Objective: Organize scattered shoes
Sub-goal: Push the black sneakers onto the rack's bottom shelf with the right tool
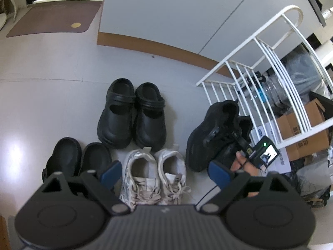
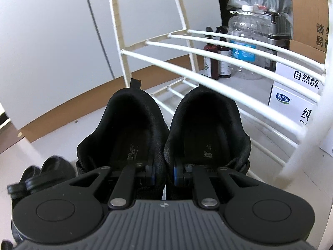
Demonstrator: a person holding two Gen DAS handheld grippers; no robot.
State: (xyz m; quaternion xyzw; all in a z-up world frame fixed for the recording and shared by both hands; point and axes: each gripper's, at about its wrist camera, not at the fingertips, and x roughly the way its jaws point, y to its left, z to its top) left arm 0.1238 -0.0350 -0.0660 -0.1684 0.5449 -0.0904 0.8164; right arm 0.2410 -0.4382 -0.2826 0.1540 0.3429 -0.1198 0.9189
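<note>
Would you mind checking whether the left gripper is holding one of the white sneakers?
No, the left gripper is open and empty above the white sneakers, which sit side by side on the floor.

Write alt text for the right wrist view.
The right gripper is shut on the adjoining inner collars of a pair of black sneakers, heels pointing towards a white wire shoe rack. Bottles and cartons sit behind the rack.
</note>
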